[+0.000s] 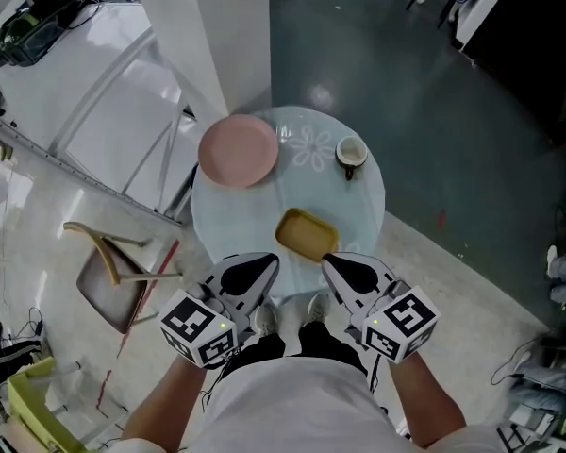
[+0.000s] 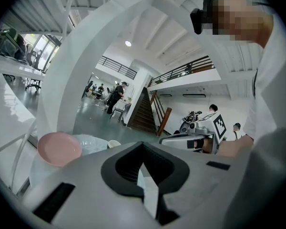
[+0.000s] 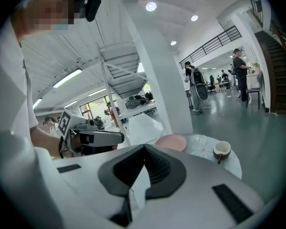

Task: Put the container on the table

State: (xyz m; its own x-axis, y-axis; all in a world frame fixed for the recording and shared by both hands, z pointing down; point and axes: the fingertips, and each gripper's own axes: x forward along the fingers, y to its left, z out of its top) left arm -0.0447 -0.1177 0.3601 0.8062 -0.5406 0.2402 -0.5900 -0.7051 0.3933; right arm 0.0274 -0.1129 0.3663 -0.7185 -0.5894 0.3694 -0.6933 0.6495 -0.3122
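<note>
Dark greenish floor [image 1: 434,92] in what looks like a big open hall, seen from the head view looking pretty much straight down. Closest in, at the bottom of the frame, the left gripper [image 1: 255,272] and the right gripper [image 1: 344,272] sit side by side just in front of the person's body. Both are clenched with nothing in them: each gripper's own view shows its dark pads meeting at the tip, with only air past them. Right above the two tips, roughly between them, is the yellow container [image 1: 307,235]. It's sitting flat on the near edge of the round glass table [image 1: 358,206], and neither gripper has hold of it. Further up the tabletop there's a pink plate [image 1: 238,151] toward the left, and a small white cup [image 1: 351,152] with a brown handle toward the right, well apart from the container. Off at the lower left a wooden chair [image 1: 108,272] stands on the lighter floor, and a white staircase frame [image 1: 104,92] fills the upper left.
</note>
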